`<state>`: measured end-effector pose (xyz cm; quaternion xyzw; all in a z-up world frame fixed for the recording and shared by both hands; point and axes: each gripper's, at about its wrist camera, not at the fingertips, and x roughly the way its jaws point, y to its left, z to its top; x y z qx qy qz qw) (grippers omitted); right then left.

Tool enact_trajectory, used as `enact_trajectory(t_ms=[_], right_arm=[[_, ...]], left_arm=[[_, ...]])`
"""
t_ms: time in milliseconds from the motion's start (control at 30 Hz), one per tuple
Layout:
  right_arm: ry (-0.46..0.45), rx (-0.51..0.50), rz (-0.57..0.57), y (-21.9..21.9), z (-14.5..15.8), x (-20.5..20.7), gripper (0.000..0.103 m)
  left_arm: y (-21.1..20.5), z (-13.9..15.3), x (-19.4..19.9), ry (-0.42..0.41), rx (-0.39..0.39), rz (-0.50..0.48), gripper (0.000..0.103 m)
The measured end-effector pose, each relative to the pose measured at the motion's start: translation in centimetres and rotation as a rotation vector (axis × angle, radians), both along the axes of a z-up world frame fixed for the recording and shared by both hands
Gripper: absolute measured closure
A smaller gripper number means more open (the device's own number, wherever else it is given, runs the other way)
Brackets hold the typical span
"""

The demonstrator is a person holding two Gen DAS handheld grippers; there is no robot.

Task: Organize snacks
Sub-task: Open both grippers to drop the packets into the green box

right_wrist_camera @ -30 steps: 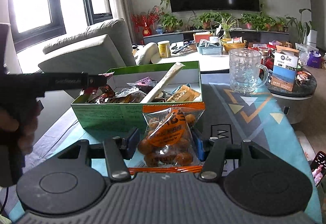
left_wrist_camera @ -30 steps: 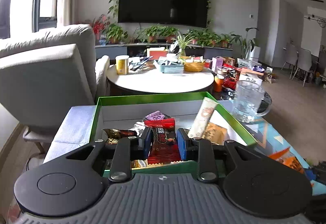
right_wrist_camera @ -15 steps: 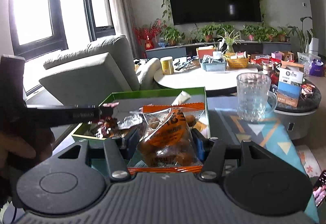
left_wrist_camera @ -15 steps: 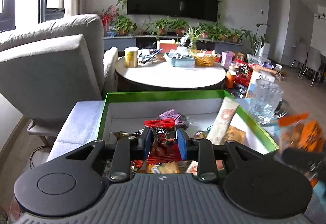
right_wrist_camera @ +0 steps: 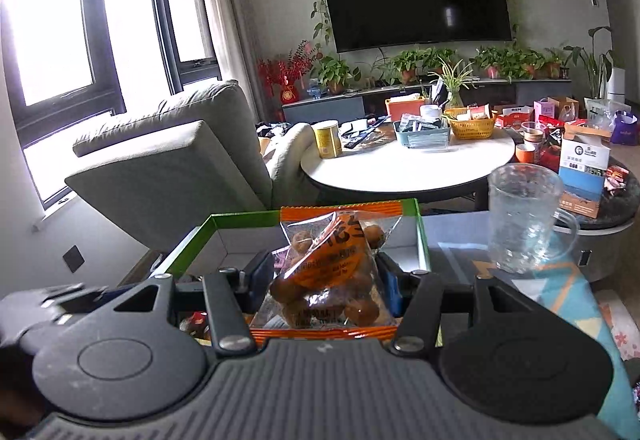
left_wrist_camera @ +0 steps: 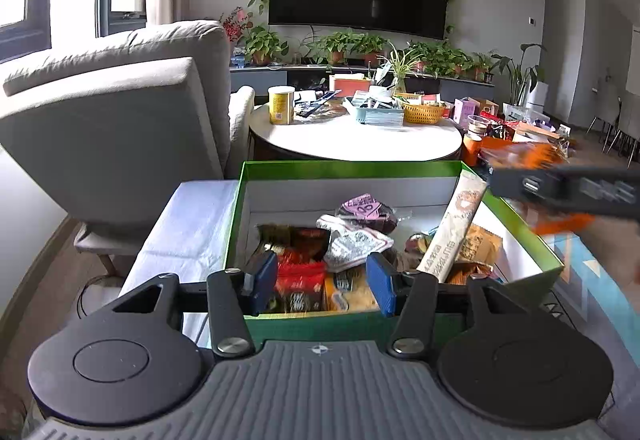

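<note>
A green box with a white inside holds several snack packets, among them a long beige one leaning on its right wall. My left gripper hangs over the box's near edge and its jaws are opening. A red packet lies loose in the box below them, and the pads do not press on it. My right gripper is shut on a clear orange bag of brown round snacks, held above the box. In the left wrist view that bag shows blurred at the right.
A glass mug stands on the patterned cloth right of the box. Behind the box are a cluttered round white table and a grey armchair. A low side table at the right carries cartons and packets.
The left jaws have spread apart and the red packet they held now lies in the box. The right gripper has carried the orange bag up and forward over the box.
</note>
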<state>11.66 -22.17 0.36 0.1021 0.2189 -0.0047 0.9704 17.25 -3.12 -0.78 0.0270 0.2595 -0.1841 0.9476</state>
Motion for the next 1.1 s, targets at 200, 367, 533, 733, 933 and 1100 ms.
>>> enact_trajectory(t_ms=[200,367,533,733,933,1100], right_arm=[[0.032,0.009,0.017,1.1,-0.6,3.0,0.044],[0.006,-0.024,-0.021,1.8,-1.2,4.0,0.043],[-0.012,-0.018,-0.050,1.5,-0.5,2.3,0.043],[-0.004,0.018,-0.032,1.3,0.3,0.8,0.043],[0.009,0.012,-0.016,1.8,0.5,-0.8,0.043],[0.028,0.024,-0.017,1.9,0.6,-2.2,0.043]], left_arm=[[0.9,-0.5,-0.5,0.029,-0.001,0.018,0.056],[1.3,-0.5,-0.7,0.034,-0.008,0.019,0.056],[1.4,-0.4,-1.0,0.025,-0.014,0.023,0.056],[1.2,-0.2,-1.8,0.022,-0.024,0.035,0.056],[1.0,0.3,-2.8,0.004,-0.006,0.052,0.055],[0.8,0.6,-4.0,-0.020,-0.002,0.060,0.050]])
